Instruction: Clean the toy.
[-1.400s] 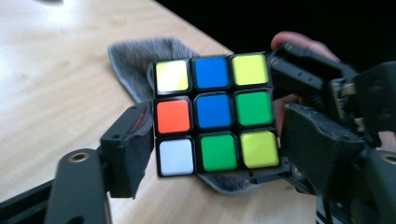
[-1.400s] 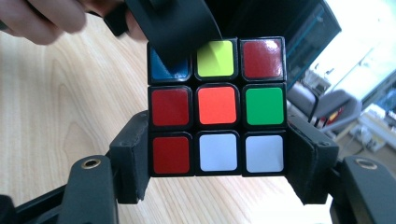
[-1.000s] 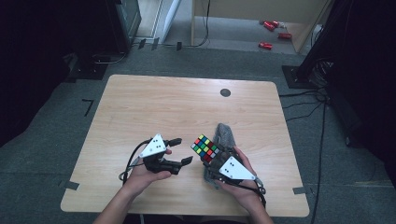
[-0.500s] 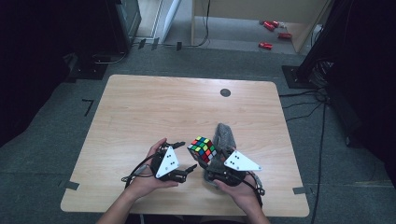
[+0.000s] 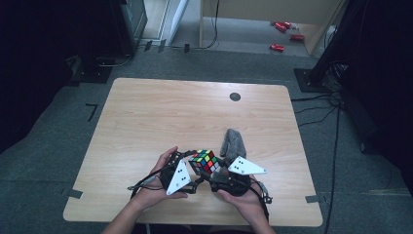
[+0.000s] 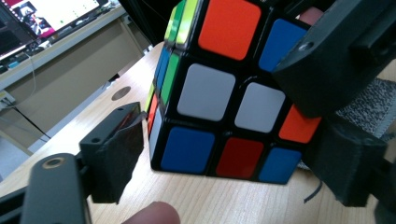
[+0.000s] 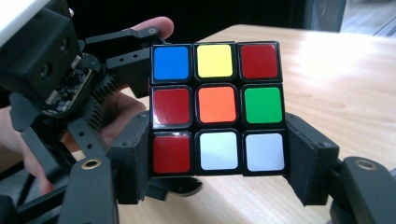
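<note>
**Cube clamped by one gripper, the other closing in on a layer**

Cube work sits at the near edge of the wooden counter [image 5: 146,122], the largest thing in the scene, bare apart from a small dark disc [image 5: 235,96] far up its top and a grey cloth [image 5: 234,144] lying just behind the hands.

Next in size, the right gripper [image 5: 214,176] holds the puzzle cube [image 5: 205,161] just above the counter. In the right gripper view its fingers [image 7: 308,161] press on both sides of the bottom layer, about half open. That low grip probably leaves the upper layers free to turn.

Beside it, the left gripper [image 5: 192,168] comes in from the cube's other side. Its fingers [image 6: 114,156] have just been closing a little, yet one stands clear of the cube's edge with a gap showing, while the other lies against the far face. I judge it is lining up on a layer to twist, not gripping yet.
</note>
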Demonstrator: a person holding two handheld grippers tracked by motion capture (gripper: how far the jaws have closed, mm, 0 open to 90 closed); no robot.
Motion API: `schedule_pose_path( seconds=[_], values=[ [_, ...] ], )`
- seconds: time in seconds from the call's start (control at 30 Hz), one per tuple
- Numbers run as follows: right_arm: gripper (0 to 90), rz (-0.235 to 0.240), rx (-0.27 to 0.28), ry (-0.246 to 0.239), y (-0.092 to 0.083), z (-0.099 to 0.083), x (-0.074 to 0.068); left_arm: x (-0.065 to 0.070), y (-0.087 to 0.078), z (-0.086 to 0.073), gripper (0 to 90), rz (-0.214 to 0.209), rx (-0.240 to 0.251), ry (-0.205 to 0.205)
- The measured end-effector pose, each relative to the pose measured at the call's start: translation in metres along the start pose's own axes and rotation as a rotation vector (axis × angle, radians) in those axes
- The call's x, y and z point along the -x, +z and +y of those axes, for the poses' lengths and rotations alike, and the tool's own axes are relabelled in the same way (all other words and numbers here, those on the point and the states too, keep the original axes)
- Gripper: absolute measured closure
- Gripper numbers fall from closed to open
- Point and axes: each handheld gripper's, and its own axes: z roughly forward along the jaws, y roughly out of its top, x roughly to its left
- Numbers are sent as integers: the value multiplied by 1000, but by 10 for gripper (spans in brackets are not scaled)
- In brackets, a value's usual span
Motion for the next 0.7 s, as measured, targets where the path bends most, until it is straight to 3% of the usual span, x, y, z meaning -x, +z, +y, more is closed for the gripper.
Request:
schedule_pose_path(
  seconds=[0.13, 0.23, 0.33, 0.4, 0.5, 0.7],
  values=[
    [340, 11, -27, 46, 1, 0, 1, 3, 0, -1, 235, 7, 3, 31],
    [340, 18, -69, 108, 3, 1, 5, 7, 1, -2, 271, 12, -9, 75],
    [339, 10, -100, 112, 4, 0, 8, 10, 3, -2, 314, 15, -22, 94],
    [338, 17, -97, 122, 4, 0, 9, 9, 2, -2, 317, 15, -10, 78],
    [319, 34, -72, 134, 2, 2, 10, 4, -1, -1, 325, 6, 3, 23],
    [264, 13, -28, 79, -8, 7, 18, -12, -5, -8, 335, 28, -9, -119]
  ],
)
